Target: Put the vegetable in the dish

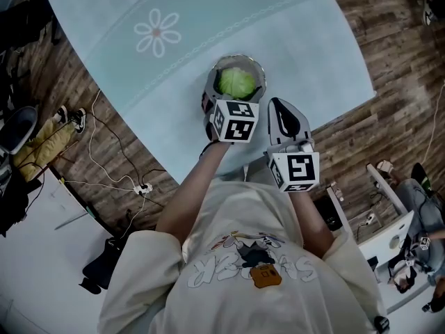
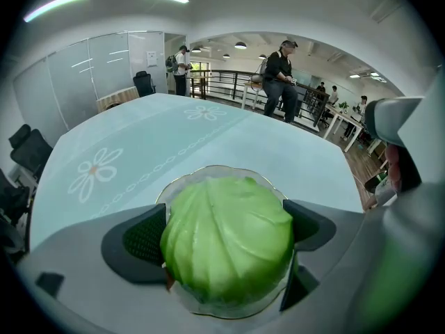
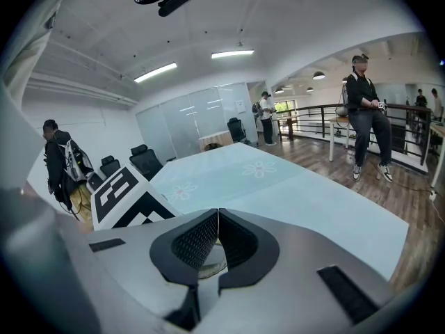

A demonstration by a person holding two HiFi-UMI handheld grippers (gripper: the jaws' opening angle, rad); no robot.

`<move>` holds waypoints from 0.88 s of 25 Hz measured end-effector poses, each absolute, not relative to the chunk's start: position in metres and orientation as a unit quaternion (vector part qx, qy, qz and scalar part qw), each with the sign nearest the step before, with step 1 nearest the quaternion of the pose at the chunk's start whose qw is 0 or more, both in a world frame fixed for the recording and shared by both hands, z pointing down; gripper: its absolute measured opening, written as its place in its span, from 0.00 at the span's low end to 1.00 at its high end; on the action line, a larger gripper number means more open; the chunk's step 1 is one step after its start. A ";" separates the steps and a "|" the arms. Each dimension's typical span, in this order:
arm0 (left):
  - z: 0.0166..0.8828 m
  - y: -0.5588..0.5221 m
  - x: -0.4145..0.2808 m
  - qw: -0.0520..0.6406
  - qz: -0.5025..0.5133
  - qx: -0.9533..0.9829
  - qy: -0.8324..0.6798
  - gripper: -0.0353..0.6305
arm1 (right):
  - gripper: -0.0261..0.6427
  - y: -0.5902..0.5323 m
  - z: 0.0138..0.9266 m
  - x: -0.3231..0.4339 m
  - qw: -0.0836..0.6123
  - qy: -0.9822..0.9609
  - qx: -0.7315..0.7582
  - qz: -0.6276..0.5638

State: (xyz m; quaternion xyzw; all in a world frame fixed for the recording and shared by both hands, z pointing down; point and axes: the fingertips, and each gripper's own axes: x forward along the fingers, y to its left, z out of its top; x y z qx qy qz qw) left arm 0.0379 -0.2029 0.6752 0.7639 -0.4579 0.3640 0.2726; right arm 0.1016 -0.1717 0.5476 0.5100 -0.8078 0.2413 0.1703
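A round green cabbage (image 1: 237, 83) rests in a clear glass dish (image 1: 240, 58) near the front edge of the table. In the left gripper view the cabbage (image 2: 229, 235) fills the gap between the two dark pads (image 2: 139, 242), touching both, with the dish rim (image 2: 208, 169) showing behind it. My left gripper (image 1: 229, 103) is shut on the cabbage from the near side. My right gripper (image 1: 276, 104) hovers just right of the dish, its jaws pressed together on nothing (image 3: 218, 218).
A pale blue tablecloth (image 1: 278, 33) with daisy prints covers the table. Its front edge runs just below the dish, over wooden floor with cables (image 1: 118, 179). People stand far off by a railing (image 2: 278, 75); office chairs (image 3: 146, 162) line the far side.
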 end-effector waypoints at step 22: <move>0.663 -0.214 0.041 0.248 0.346 0.781 -0.457 0.85 | 0.07 -0.166 0.543 0.100 0.166 -0.807 0.515 0.238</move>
